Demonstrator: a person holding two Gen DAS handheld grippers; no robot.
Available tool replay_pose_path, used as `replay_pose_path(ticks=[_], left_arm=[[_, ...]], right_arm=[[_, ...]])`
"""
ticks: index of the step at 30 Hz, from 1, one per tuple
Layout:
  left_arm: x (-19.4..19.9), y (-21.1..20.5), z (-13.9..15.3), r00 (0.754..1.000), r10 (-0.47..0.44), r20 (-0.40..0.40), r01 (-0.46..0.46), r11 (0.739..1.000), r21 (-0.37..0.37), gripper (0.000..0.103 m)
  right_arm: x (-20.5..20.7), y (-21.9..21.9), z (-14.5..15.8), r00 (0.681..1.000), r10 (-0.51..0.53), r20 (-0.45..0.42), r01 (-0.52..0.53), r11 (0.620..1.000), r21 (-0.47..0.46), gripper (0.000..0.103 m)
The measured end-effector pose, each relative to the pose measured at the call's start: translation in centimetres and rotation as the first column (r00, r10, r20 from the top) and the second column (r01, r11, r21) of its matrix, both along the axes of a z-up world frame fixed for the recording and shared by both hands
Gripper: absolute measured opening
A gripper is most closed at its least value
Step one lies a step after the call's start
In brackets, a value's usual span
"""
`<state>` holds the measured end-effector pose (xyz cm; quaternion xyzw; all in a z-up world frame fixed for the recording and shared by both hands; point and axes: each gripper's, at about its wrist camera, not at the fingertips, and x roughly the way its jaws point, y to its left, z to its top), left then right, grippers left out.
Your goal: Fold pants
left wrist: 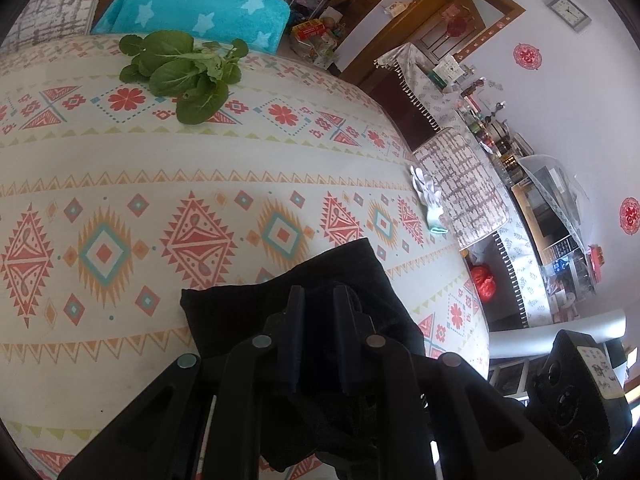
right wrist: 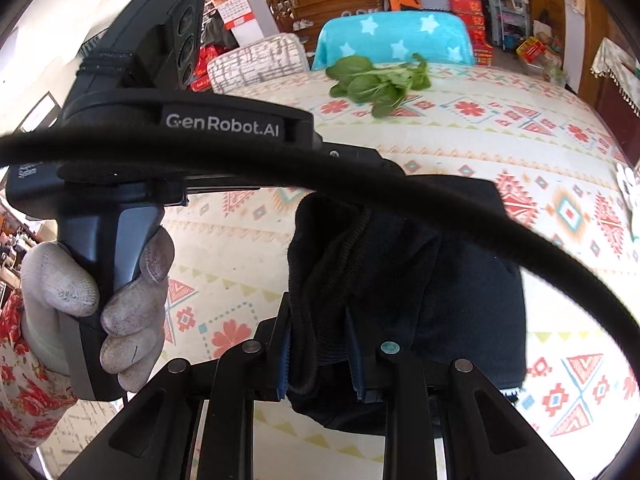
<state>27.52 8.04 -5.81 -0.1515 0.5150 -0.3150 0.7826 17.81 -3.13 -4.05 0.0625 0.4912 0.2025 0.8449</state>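
Right gripper (right wrist: 318, 320) pinching black pants (right wrist: 420, 280), long axis running away from camera

Black pants (left wrist: 280, 304) are seen bunched on a patterned tablecloth (left wrist: 120, 184), with cloth gripped between the closed fingers of the left gripper (left wrist: 318, 300). Leafy greens (left wrist: 184, 68) lie well apart; a white glove (left wrist: 428, 200) rests near the table edge.

The left gripper (left wrist: 318, 300) has its fingers (left wrist: 295, 320) closed narrowly on black pants (left wrist: 256, 312). The right gripper (right wrist: 318, 320) clamps a bunched fold of the same cloth between its fingers (right wrist: 283, 340). A gloved left hand (right wrist: 96, 300) wraps the left gripper's handle.
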Motion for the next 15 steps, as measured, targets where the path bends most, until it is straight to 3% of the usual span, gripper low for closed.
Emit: replay_pose_path(ticks=[7,10,14,15], left_arm=[[1.4,1.7,-2.0,0.997,0.056,-0.054,-0.057,0.998,-0.008,0.014],[1.7,2.8,-2.7,0.993,0.095,-0.072,-0.095,0.995,-0.004,0.015],[1.8,5.1,-2.5,0.985,0.161,-0.066,-0.160,0.987,0.013,0.017],[1.7,5.7,-2.4,0.982,0.177,-0.062,-0.176,0.984,0.021,0.020]], right_arm=[[2.5,1.9,-2.2,0.999,-0.001,-0.051,0.000,1.000,-0.023,0.026],[2.6,2.2,-3.1,0.997,0.008,-0.072,-0.009,1.000,-0.020,0.034],[3.1,3.2,-4.0,0.993,0.056,-0.105,-0.053,0.998,0.029,0.070],[2.8,3.4,-3.9,0.993,0.065,-0.103,-0.062,0.998,0.032,0.070]])
